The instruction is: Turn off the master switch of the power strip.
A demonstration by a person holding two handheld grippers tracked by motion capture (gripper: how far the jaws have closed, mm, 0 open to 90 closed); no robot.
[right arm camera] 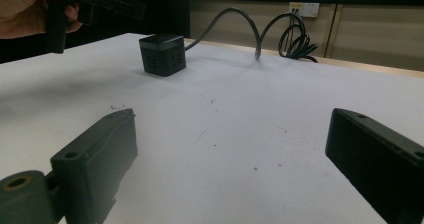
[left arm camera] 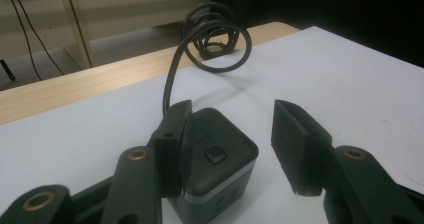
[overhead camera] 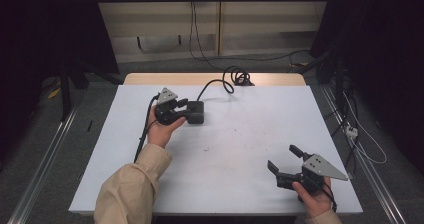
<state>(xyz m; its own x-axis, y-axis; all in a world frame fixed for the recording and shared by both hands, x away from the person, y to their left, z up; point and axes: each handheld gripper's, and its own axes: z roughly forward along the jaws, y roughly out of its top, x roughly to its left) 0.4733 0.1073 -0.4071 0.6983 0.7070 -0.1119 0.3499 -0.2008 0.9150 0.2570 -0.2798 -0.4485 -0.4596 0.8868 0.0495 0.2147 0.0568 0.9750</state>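
High view: one white tabletop (overhead camera: pixel 230 149), one black power cube (overhead camera: pixel 196 112) at its far-left-centre, its single black cable (overhead camera: pixel 220 82) looping back to a coil at the far edge. Left gripper (overhead camera: pixel 183 110) sits right at the cube's left side, jaws spread, one jaw over or against the cube. Right gripper (overhead camera: pixel 283 158) is near the front-right corner, well apart from the cube, jaws wide, holding nothing.

Left gripper view: left gripper (left arm camera: pixel 227 139) jaws are apart; the left-hand jaw is touching the cube's (left arm camera: pixel 220 159) side/top edge, the other jaw stands clear to the right w/ bare tabletop between. So it brackets a corner only, not squeezed. A square button shows on the cube's top. Cable (left arm camera: pixel 210 39) arcs up behind into the coil.

Right gripper view: right gripper (right arm camera: pixel 230 149) jaws wide apart over bare tabletop (right arm camera: pixel 240 114), empty. Cube (right arm camera: pixel 162 54) far off, sockets visible on its faces; the other hand w/ its gripper (right arm camera: pixel 90 4) hangs beside it at upper left.

Progress, my read: approach done, grasp not yet made; closing on the cube and any lift/move are left.

Count: 1 cube, 1 cable, 2 grippers.
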